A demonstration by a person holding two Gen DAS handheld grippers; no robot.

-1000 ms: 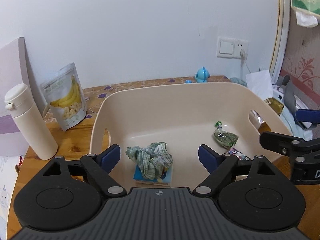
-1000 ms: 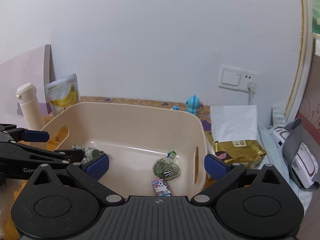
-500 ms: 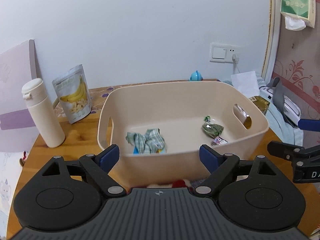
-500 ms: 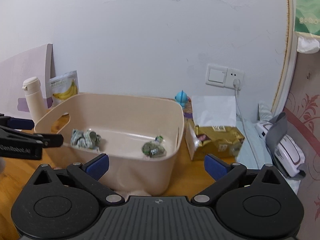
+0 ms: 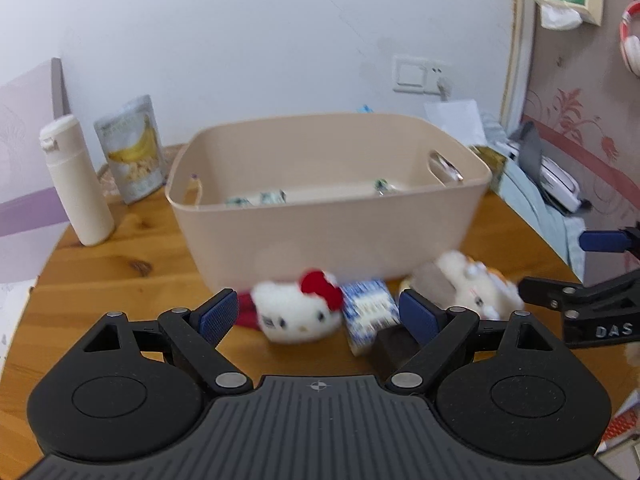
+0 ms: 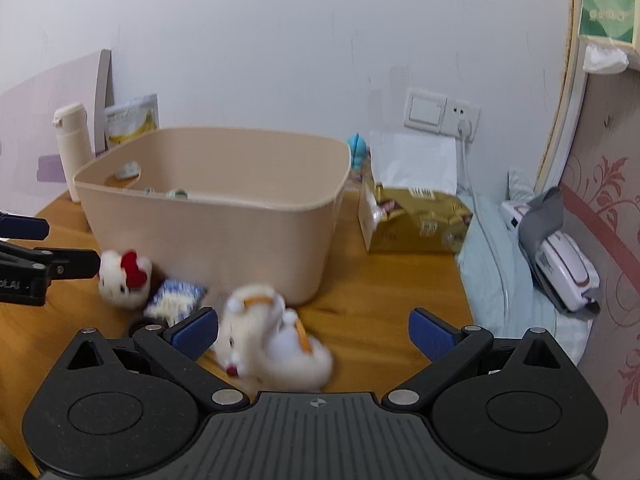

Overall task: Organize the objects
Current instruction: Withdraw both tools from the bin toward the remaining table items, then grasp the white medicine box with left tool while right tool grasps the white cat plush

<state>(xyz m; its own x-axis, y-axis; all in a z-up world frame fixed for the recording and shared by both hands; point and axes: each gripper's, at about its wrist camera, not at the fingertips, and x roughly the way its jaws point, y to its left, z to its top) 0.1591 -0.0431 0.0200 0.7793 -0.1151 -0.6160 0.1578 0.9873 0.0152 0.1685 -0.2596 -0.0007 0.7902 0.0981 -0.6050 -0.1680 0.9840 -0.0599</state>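
My left gripper (image 5: 318, 316) gapes wide, white cat plush (image 5: 298, 312) at 12 between pads; right gripper (image 6: 314, 332) apart; beige bin (image 5: 328, 196) behind on wooden table (image 5: 120, 280).

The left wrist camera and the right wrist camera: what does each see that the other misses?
Only the left wrist view shows the red-and-white headphones on the wall and a dark block by its right finger. Only the right wrist view shows the blue figurine clearly and the whole gold bag. Both share the beige bin, the red-bowed cat plush, the white-and-orange plush, the blue-patterned packet and the white bottle.
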